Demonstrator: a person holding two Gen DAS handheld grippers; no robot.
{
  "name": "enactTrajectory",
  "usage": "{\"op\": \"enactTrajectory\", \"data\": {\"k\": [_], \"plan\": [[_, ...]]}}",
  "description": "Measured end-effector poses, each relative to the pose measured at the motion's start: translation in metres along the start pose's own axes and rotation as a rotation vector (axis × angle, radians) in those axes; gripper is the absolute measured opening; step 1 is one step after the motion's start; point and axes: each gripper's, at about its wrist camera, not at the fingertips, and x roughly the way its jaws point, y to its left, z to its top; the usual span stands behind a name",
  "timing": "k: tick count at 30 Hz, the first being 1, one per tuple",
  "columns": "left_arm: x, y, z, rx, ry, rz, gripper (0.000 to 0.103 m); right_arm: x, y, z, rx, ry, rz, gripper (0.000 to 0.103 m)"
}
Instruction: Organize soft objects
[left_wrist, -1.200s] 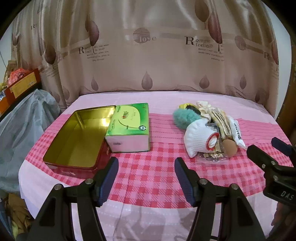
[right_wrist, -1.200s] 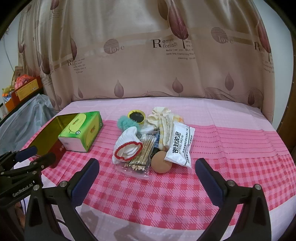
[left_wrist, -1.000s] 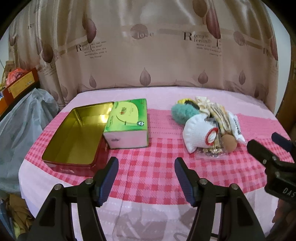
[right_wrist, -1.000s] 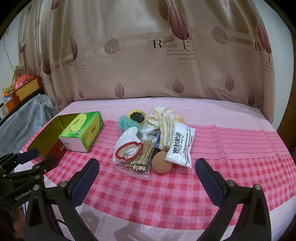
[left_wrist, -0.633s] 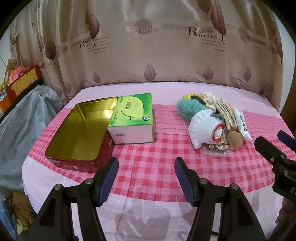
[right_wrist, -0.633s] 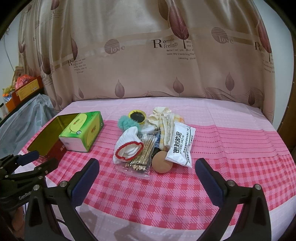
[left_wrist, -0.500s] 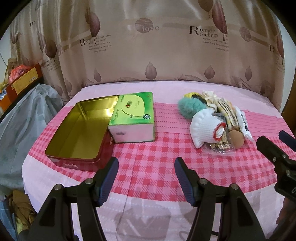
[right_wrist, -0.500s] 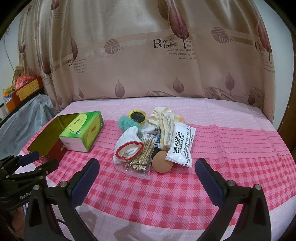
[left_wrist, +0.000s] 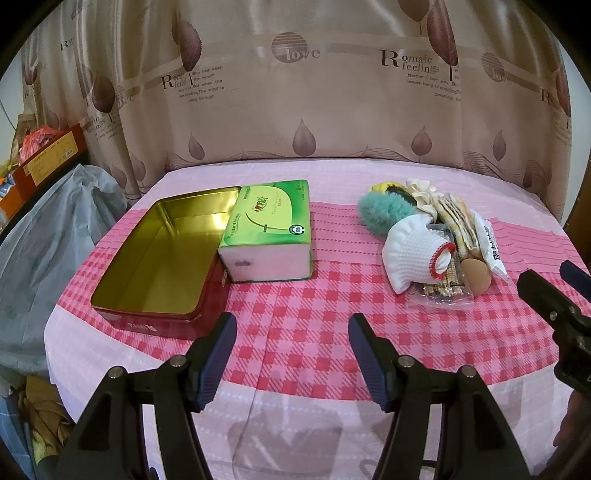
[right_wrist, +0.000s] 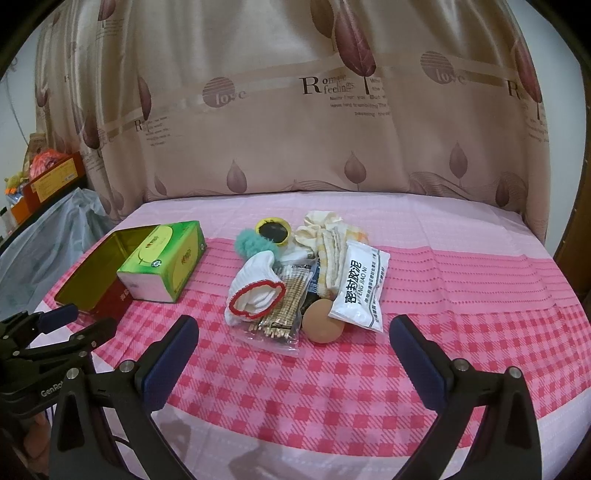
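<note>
Left wrist view
Left gripper (left_wrist: 291, 332): fingers spread wide, nothing between them, hovering over the near edge of the table (left_wrist: 295, 350) at 6 o'clock.
Tin (left_wrist: 122, 291): open, gold inside, red outside, at 9 o'clock; nothing in it.
Tissue box (left_wrist: 269, 230): green, just right of the tin, its left side touching the tin's rim.
Pile: soft things heaped at 2 o'clock, well apart from the tissue box.
Pompom (left_wrist: 384, 212): teal and fluffy, at the pile's far left.
Glove (left_wrist: 413, 247): white knit with a red cuff, lying at the pile's near left (cuff turned toward the right).
Sponge (left_wrist: 476, 277): brown, egg-shaped, just right of the glove's cuff.
Packet (left_wrist: 489, 247): white with black print, at the pile's right edge.
Right gripper (left_wrist: 554, 284): enters at 3 o'clock, jaws apart, empty, near the pile.
Curtain (left_wrist: 295, 92): beige with leaf print, behind the table.

Right wrist view
Right gripper (right_wrist: 293, 336): fingers spread very wide, holding nothing, at 6 o'clock, pointing at the pile.
Glove (right_wrist: 255, 291): nearest left of the pile, red cuff facing the camera.
Sponge (right_wrist: 323, 326): nearest of the pile, touching the packet.
Packet (right_wrist: 362, 284): tilted, right of the sponge.
Sticks bag (right_wrist: 280, 314): clear bag of thin sticks, partly under the glove.
Cloths (right_wrist: 328, 240): cream and striped, behind the packet.
Pompom (right_wrist: 251, 242): at 11 o'clock of the pile, beside a yellow-rimmed black disc (right_wrist: 273, 230).
Tissue box (right_wrist: 166, 258): at 9 o'clock, against the tin (right_wrist: 85, 284).
Left gripper (right_wrist: 77, 325): at 8 o'clock, jaws parted, empty.
</note>
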Motion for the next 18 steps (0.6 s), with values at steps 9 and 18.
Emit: {"op": "enactTrajectory", "data": {"k": [9,18], "plan": [[0.006,0.004,-0.001,-0.012,0.016,-0.004,0.064,0.002,-0.005,0.001,0.013,0.005,-0.001,0.099],[0.017,0.009,0.000,-0.025,0.034,-0.002,0.064,0.017,-0.025,0.004,0.058,0.051,-0.019,0.084]]}}
